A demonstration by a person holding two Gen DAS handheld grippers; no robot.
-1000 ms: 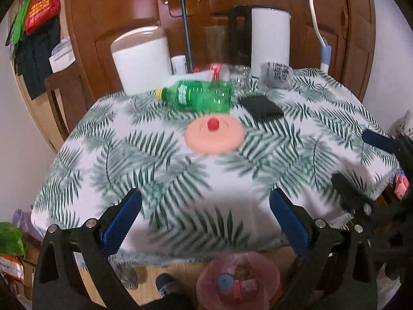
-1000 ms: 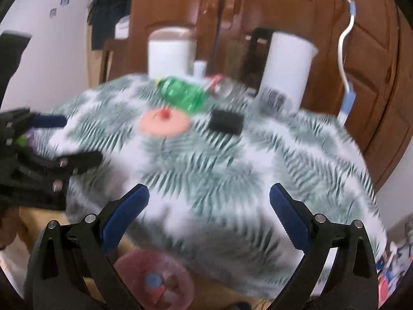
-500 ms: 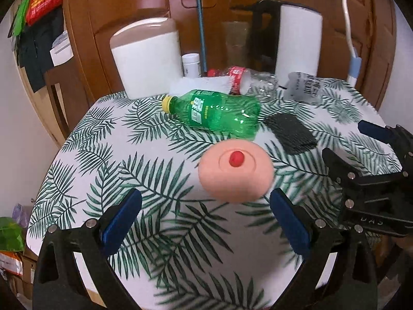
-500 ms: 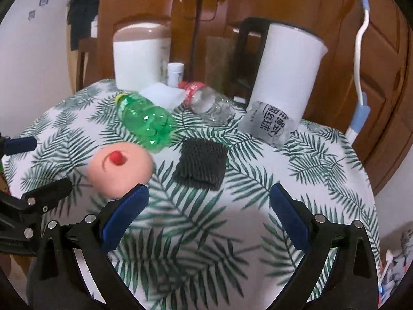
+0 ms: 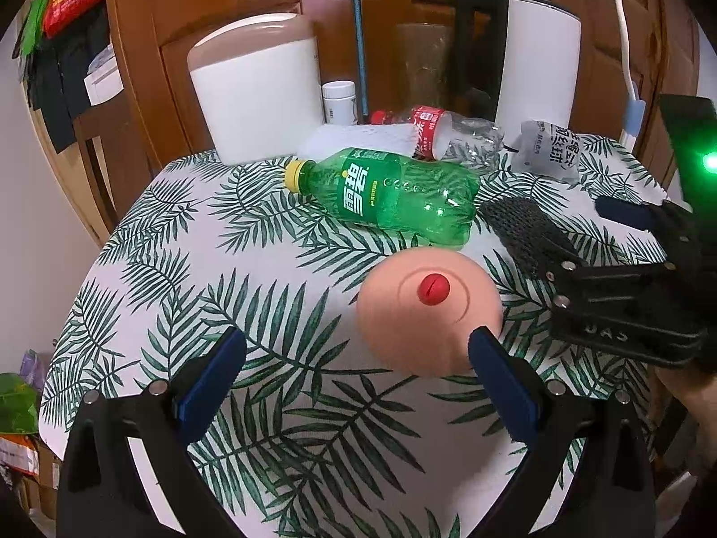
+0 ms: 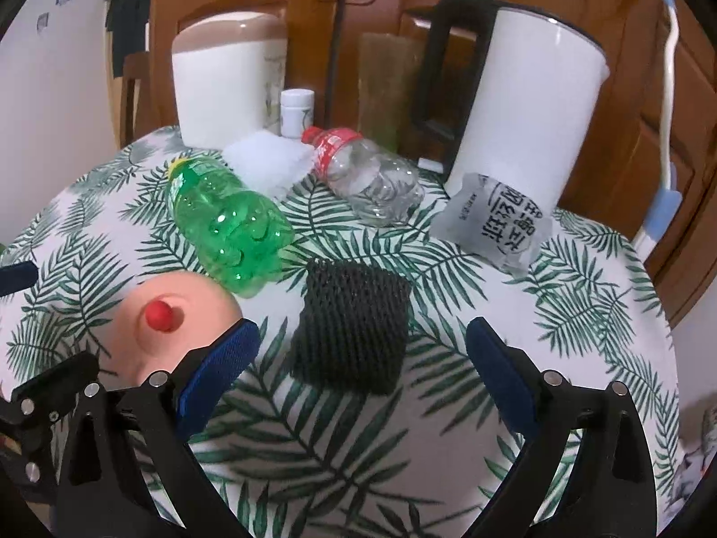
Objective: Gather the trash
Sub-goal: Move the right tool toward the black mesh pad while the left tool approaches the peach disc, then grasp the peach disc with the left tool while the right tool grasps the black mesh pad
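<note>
Since second ago we brought both tongs in over surface (image 5: 188, 278); approach done, no trash collected yet. Left tongs (image 5: 356, 361) wide apart, empty, near peach disc (image 5: 428, 309). Right tongs (image 6: 360, 356) wide apart, empty, flanking black mesh sleeve (image 6: 354, 325). Counted: one green bottle (image 5: 394, 197), one clear bottle (image 6: 367, 177), one grey wrapper (image 6: 495, 219), one white wad (image 6: 269, 163), all far.
</note>
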